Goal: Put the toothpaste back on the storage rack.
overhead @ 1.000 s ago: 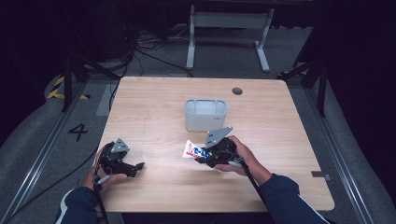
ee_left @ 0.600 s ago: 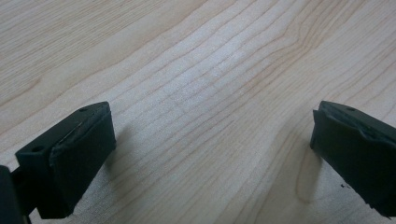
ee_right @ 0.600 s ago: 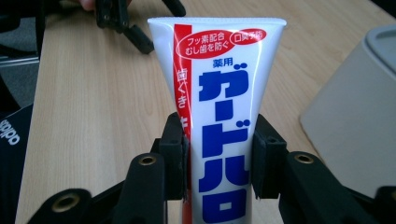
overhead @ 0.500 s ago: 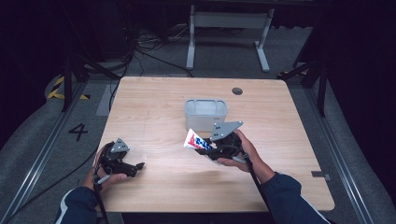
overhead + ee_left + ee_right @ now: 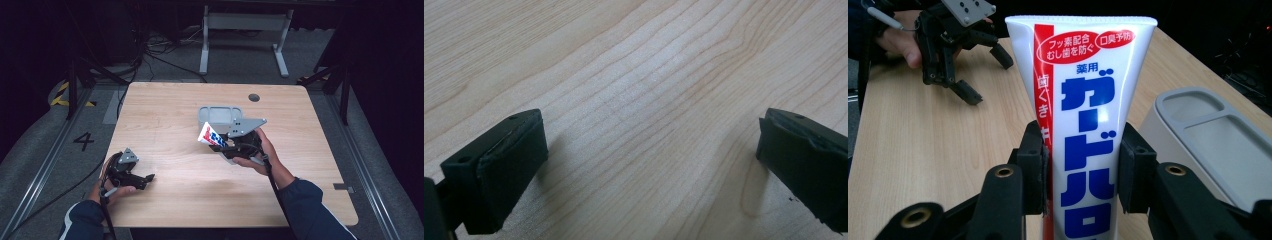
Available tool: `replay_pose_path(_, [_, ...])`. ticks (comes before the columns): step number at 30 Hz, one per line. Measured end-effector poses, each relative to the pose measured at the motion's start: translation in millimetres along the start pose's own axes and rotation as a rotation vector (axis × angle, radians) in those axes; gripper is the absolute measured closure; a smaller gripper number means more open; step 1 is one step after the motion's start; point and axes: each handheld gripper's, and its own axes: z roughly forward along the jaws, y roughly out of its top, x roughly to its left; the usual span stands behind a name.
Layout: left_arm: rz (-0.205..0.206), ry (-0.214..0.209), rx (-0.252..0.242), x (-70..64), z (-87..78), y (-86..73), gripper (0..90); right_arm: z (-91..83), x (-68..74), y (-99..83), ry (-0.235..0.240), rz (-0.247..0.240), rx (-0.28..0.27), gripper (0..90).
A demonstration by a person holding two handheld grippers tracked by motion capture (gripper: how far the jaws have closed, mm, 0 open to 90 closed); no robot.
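Pale wood grain covers the table (image 5: 165,110), which stands over a dark floor with cables. The person's right gripper (image 5: 1080,165) is clamped on a white toothpaste tube (image 5: 1087,115) printed with blue and red Japanese lettering; its two black jaws press the tube from either side, about halfway along the part that shows. In the high view the tube (image 5: 209,135) sticks out to the left of the right gripper (image 5: 223,143), lifted above the table's middle, with its flat crimped end pointing away from the hand. Just behind it sits a grey tray (image 5: 218,116) with compartments, seen in the right gripper view as a grey rimmed tray (image 5: 1218,140) beside the tube. The left gripper (image 5: 142,179) rests low near the table's front left corner, well apart from the tube. Its jaws stand wide apart over bare wood, holding nothing.
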Motion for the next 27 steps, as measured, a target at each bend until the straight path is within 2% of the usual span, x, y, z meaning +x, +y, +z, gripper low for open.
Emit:
replay_pose_path(16, [0.0,0.001,-0.001,-0.1,0.1,-0.1,0.4,-0.2,-11.7,17.7,-0.033,-0.007,-0.036,62.6])
replay_pose_path(22, [-0.001,0.0,0.0,-0.1,0.0,0.0,0.4,0.6,-20.0,21.4,-0.051,0.005,-0.044,62.4])
replay_pose_path(27, [-0.001,0.001,-0.002,-0.1,0.2,-0.1,0.4,-0.5,-27.7,24.9,-0.051,0.011,-0.074,62.0])
